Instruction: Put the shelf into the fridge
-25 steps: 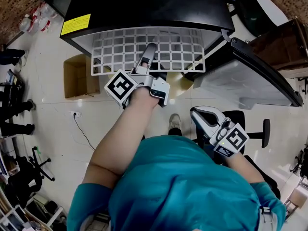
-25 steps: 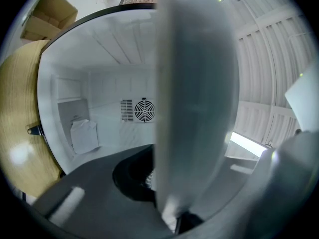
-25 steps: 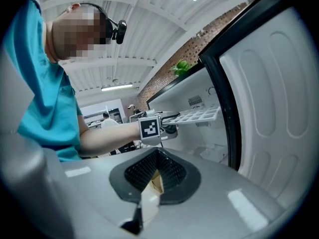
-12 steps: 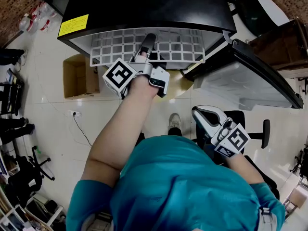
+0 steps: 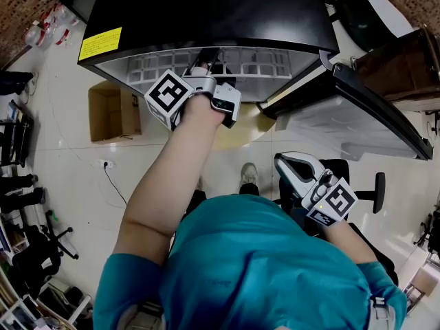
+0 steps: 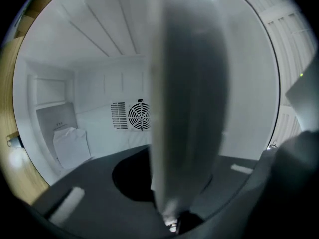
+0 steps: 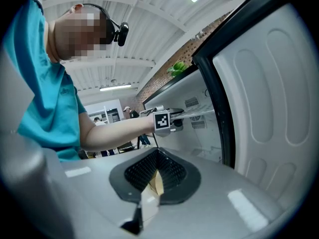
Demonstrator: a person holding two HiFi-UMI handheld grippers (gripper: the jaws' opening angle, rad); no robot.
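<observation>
Left gripper [image 5: 205, 74]: I have its jaws clenched on the white wire shelf [image 5: 265, 66]. The shelf lies mostly inside the open fridge [image 5: 206, 12], with only its front strip showing under the black top. Right gripper [image 5: 294, 168]: jaws pressed together on nothing, held low near the open fridge door [image 5: 350, 108].

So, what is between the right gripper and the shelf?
The person's left forearm and the left gripper, which is shut on the shelf. The right gripper view shows this.
</observation>
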